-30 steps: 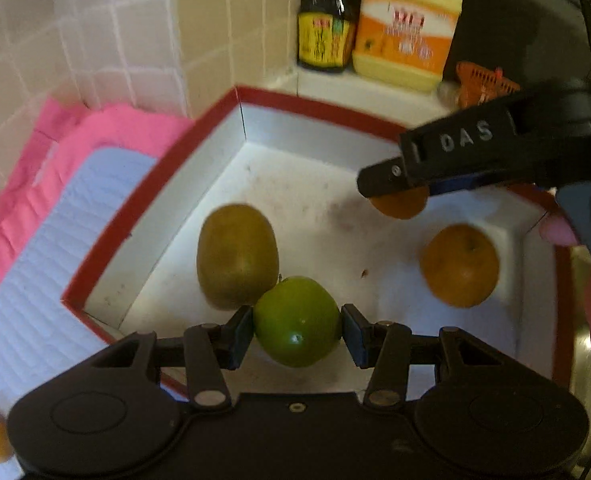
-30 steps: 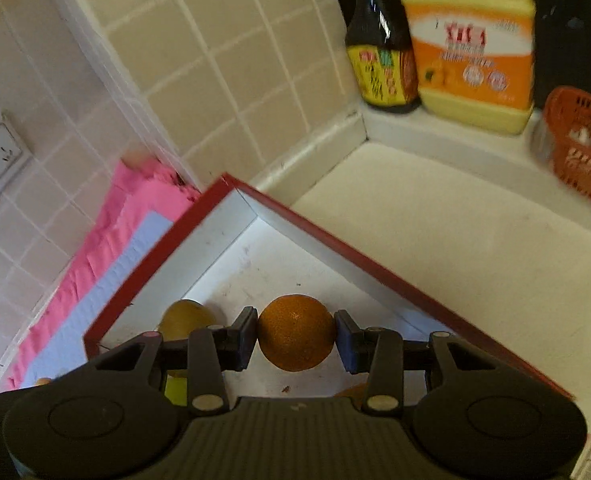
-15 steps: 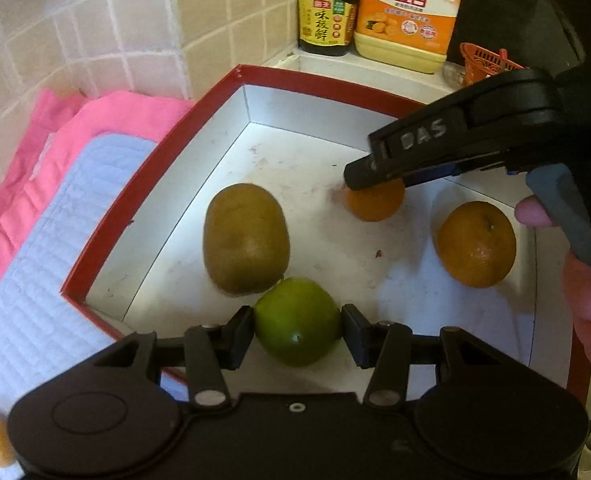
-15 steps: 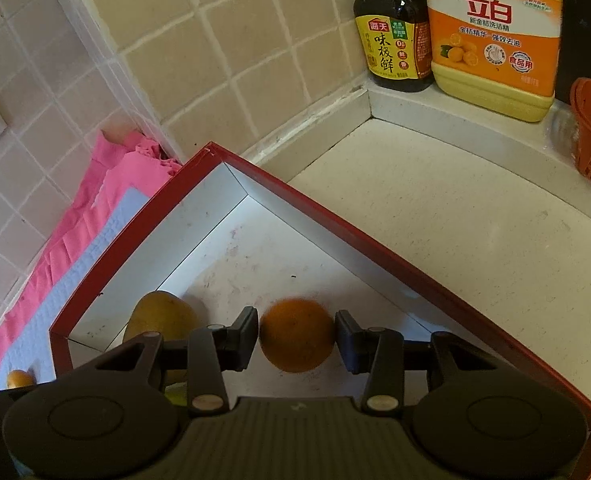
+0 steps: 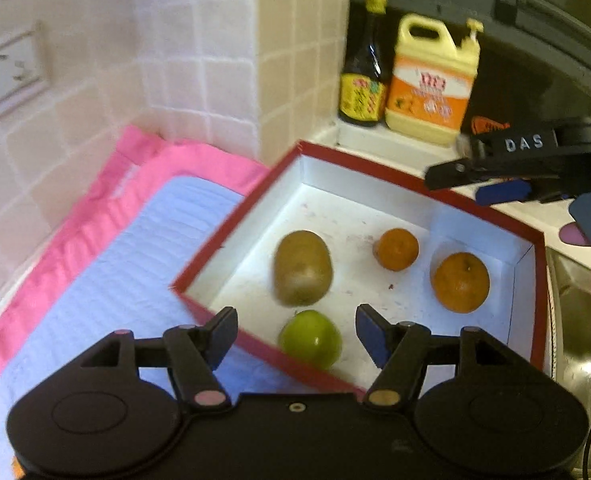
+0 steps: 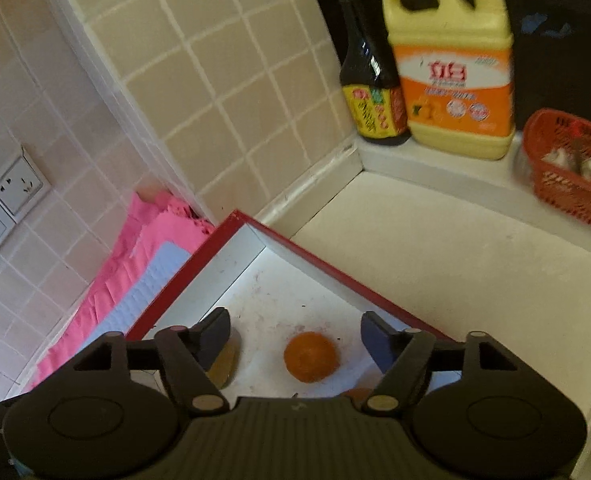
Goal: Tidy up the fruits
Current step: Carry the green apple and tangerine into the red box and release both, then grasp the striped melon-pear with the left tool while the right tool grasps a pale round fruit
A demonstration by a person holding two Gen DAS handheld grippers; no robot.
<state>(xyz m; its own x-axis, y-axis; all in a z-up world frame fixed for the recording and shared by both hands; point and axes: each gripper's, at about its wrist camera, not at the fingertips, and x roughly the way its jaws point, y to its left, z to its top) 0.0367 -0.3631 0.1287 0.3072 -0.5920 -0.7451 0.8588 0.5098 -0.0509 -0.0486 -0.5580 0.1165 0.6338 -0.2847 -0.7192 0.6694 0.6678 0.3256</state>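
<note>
Both tongs, left tongs and right tongs, are opening, empty, above the red-rimmed white box on the pale stone surface; only the left view shows the round green fruit.

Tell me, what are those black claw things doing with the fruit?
A person is sorting fruit into a red-rimmed box with a gripper in each hand. Both are opening and pinch nothing: the left gripper stands above the green fruit, the right gripper above the small orange. A kiwi and a bigger orange also lie inside.
</note>
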